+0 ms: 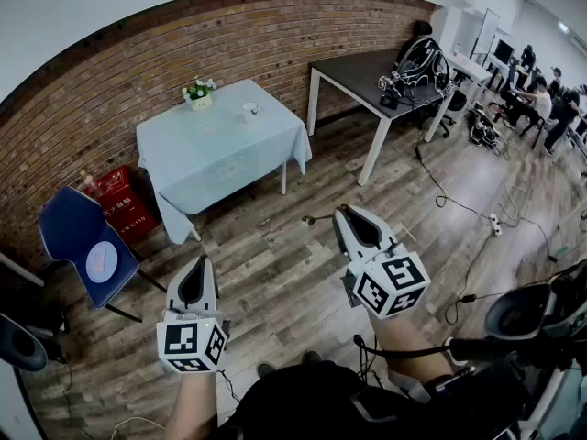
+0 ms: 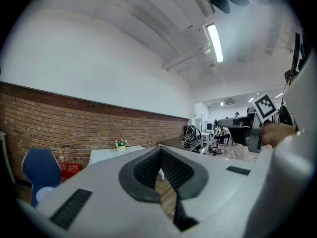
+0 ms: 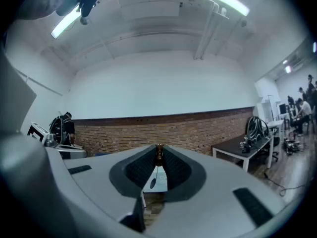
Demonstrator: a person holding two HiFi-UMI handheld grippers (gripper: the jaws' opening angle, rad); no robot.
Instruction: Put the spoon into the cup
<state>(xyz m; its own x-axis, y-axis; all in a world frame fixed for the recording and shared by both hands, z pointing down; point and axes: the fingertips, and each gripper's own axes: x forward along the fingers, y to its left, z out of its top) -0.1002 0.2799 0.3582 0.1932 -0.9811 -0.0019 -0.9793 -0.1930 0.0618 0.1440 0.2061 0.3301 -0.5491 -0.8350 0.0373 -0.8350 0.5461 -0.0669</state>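
The right tongs (image 1: 337, 214) are clenched on the spoon (image 1: 316, 218), pinching its handle at their very tips. The left tongs (image 1: 204, 262) are closed with nothing in them. Both are held over the wooden floor, well apart from the cup (image 1: 249, 109) on the cloth-covered tabletop (image 1: 220, 159).

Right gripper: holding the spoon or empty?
Holding. Right gripper jaws pinch the spoon by its handle end, at their tips.

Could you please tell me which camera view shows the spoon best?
The right gripper view: the spoon is gripped between the right gripper's jaw tips, its bowl below. The head view shows only its thin ends beside that gripper. The left gripper view does not show it.
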